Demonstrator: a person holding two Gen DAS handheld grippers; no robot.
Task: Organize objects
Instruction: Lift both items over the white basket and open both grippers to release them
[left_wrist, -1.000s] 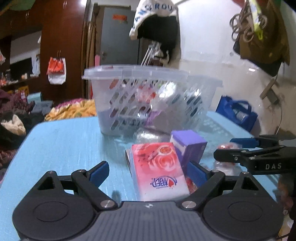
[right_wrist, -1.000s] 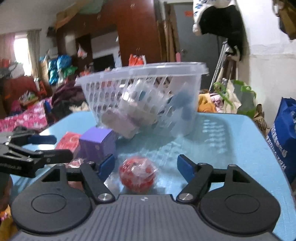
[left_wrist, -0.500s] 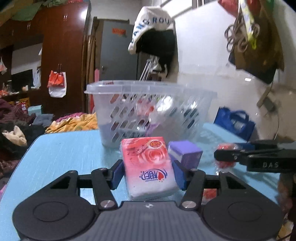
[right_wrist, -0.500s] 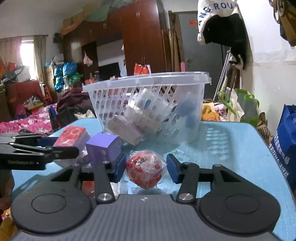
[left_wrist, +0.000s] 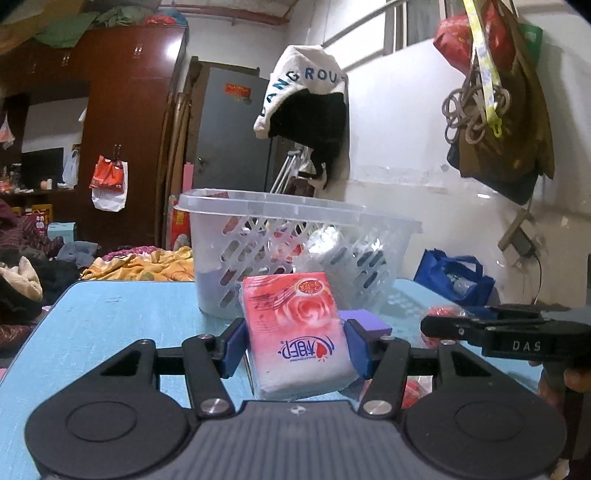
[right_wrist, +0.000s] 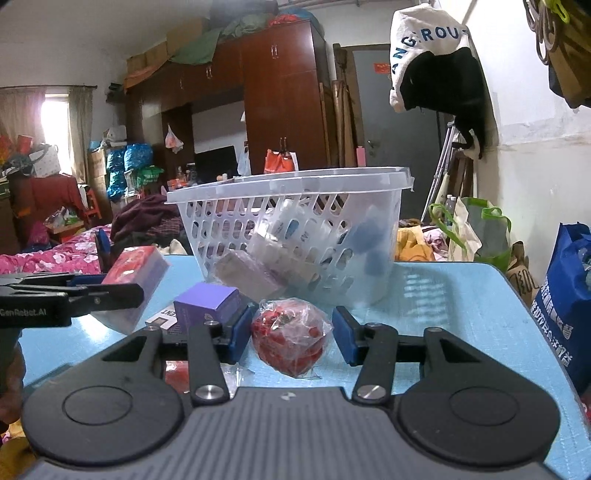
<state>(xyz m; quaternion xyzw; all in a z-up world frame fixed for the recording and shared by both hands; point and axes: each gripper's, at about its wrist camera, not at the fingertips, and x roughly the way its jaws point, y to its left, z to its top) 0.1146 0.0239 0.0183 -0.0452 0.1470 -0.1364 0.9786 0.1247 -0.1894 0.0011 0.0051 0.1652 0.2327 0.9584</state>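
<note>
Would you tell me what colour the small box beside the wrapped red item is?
Purple; the small box shows best in the right wrist view.

The tissue pack (left_wrist: 298, 332) is pink fading to white, printed with a rose, music notes and a blue logo. The small box (right_wrist: 207, 304) is purple. The wrapped ball (right_wrist: 290, 336) is red under clear film. The slotted basket (right_wrist: 291, 236) is translucent white; the table (right_wrist: 443, 295) is light blue.
</note>
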